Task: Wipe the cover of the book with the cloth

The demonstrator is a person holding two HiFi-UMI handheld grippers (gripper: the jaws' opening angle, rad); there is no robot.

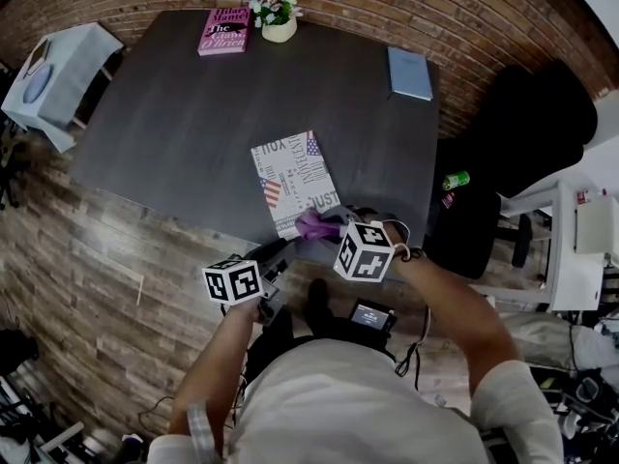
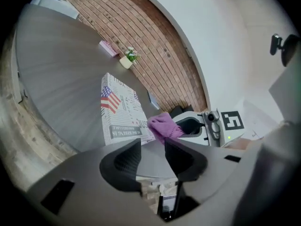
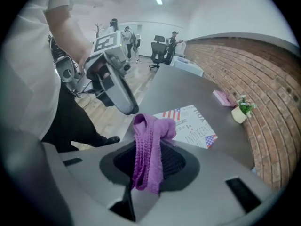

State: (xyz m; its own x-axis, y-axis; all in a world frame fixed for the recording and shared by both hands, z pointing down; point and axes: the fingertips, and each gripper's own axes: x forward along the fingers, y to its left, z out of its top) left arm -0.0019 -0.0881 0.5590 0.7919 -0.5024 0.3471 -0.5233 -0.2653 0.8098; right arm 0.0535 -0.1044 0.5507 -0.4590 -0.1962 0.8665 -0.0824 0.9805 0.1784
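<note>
Purple cloth [image 1: 317, 225] first, seen from the head view: it is bunched at the tip of the right gripper [image 1: 338, 228], right over the near edge of the book [image 1: 295, 184], which lies flat, cover up, near the near edge of the dark table [image 1: 174, 124]. The left gripper [image 1: 274, 256] sits just off that near edge, left of the cloth, touching nothing that I can see. Over to the left gripper view: its jaws stand apart with nothing between them, and past them lies the flag-printed cover with the cloth at its near right corner, pinched in the other tool. Now the right gripper view, and this settles the grip: the jaws are clamped on a folded hank of the cloth, which runs up between the pads and flops over the top, while the book shows beyond it on the table, and the cloth looks lifted clear of the cover (contact cannot be ruled out from here). So where do we stand? The cloth is picked up and brought to the book; that much looks done. The cover shows no sign either way of having been wiped, so I judge the passes across it, near edge to far edge, to be what is left, with the free left tool available to steady the book.
</note>
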